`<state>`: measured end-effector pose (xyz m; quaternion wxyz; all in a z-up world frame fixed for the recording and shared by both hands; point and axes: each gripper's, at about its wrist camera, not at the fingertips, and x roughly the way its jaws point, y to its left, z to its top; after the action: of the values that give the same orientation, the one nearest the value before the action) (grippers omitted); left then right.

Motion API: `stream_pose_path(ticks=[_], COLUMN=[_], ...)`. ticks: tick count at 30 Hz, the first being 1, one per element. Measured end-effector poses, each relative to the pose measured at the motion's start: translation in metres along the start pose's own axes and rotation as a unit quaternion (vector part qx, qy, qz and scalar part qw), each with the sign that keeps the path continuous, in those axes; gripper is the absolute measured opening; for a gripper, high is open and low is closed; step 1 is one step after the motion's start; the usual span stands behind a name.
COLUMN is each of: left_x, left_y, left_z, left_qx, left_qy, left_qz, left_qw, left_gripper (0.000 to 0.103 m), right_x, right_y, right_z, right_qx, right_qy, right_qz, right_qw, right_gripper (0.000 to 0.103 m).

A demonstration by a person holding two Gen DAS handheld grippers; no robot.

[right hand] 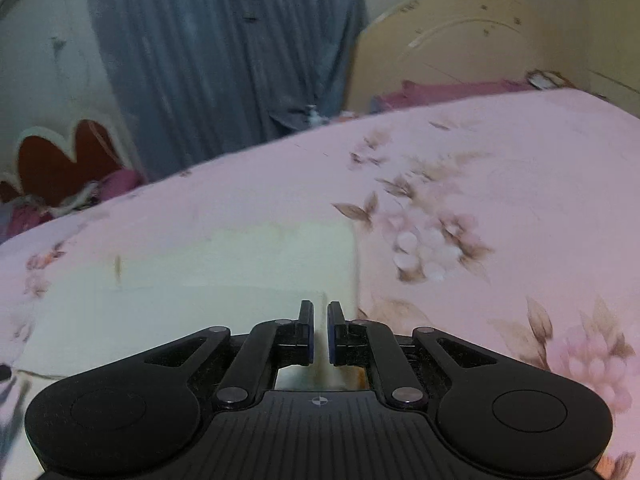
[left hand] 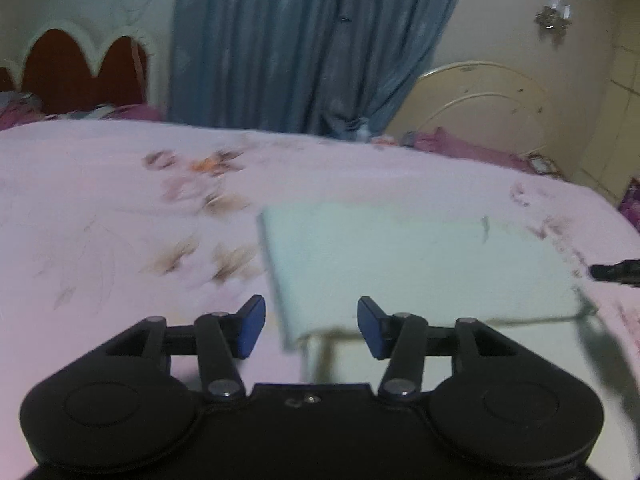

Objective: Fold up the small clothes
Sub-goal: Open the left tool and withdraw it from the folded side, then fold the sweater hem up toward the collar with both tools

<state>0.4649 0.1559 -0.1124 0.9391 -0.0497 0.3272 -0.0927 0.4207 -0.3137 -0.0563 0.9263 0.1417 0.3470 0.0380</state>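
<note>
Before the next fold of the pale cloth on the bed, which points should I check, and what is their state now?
1. Left gripper open, pads clear of the pale cloth: ok.
2. Right gripper jaws nearly closed at the cloth's near edge: ok.
3. Right gripper really pinches the cloth: cannot tell.
4. Cloth lies flat on the pink sheet: ok, though the picture is blurred.
5. Near left corner lies neat: not ok, it looks lifted.

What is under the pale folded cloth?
The pale folded cloth lies on the pink flowered bedsheet. The sheet shows all around it. The part right beneath it is covered, so anything there is hidden.
</note>
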Motion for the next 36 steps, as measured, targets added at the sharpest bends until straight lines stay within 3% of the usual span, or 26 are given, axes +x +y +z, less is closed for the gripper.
stream_pose_path(ticks=[6,9,10,14,17,18,19,20,22,23,24,28,32,34,36], left_x=[0.066,0.109,0.120,0.103,0.084,0.082,0.081,0.082,0.086,0.089,0.090,0.086,0.060,0.048,0.041], left_y=[-0.010,0.001,0.010,0.040,0.013,-0.001,-0.018,-0.033,-0.053,-0.060,-0.064,-0.058,-0.051,-0.063,-0.078], left_z=[0.044,0.051,0.050,0.049,0.049,0.048,0.047,0.046,0.040,0.035,0.028,0.008,0.004,0.005,0.001], left_qx=[0.008,0.001,-0.001,-0.052,-0.019,-0.004,0.013,0.026,0.037,0.039,0.040,0.057,0.071,0.071,0.078], left_qy=[-0.002,0.040,0.053,0.030,0.008,0.005,0.006,0.008,0.019,0.024,0.032,0.035,0.023,0.011,0.003], left_qz=[-0.027,-0.032,-0.013,-0.008,-0.030,-0.038,-0.045,-0.050,-0.060,-0.064,-0.067,-0.053,-0.029,-0.050,-0.060], left_qw=[0.9996,0.9987,0.9985,0.9982,0.9993,0.9993,0.9989,0.9984,0.9974,0.9969,0.9965,0.9964,0.9968,0.9962,0.9951], left_gripper=[0.048,0.053,0.048,0.050,0.055,0.056,0.057,0.057,0.056,0.056,0.056,0.056,0.055,0.057,0.057], right_x=[0.042,0.068,0.073,0.072,0.064,0.064,0.065,0.067,0.075,0.081,0.088,0.091,0.071,0.054,0.039], right_y=[0.036,0.034,0.029,0.017,0.033,0.049,0.065,0.081,0.110,0.120,0.128,0.124,0.090,0.094,0.113], right_z=[0.012,0.010,0.008,0.012,0.018,0.018,0.017,0.015,0.011,0.008,0.004,-0.004,-0.006,-0.008,-0.014], right_qx=[-0.059,-0.067,-0.067,-0.069,-0.058,-0.064,-0.074,-0.085,-0.096,-0.098,-0.102,-0.123,-0.118,-0.110,-0.106], right_qy=[0.028,0.052,0.057,0.055,0.033,0.028,0.023,0.013,0.030,0.044,0.060,0.073,0.064,0.048,0.047], right_qz=[0.032,0.016,-0.010,-0.085,-0.059,-0.037,-0.020,0.002,0.053,0.068,0.077,0.059,-0.007,0.014,0.073], right_qw=[0.997,0.996,0.996,0.992,0.996,0.997,0.997,0.996,0.994,0.992,0.990,0.988,0.991,0.993,0.991], right_gripper=[0.006,0.006,0.006,0.006,0.008,0.029,0.073,0.084,0.071,0.046,0.034,0.034,0.034,0.034,0.034])
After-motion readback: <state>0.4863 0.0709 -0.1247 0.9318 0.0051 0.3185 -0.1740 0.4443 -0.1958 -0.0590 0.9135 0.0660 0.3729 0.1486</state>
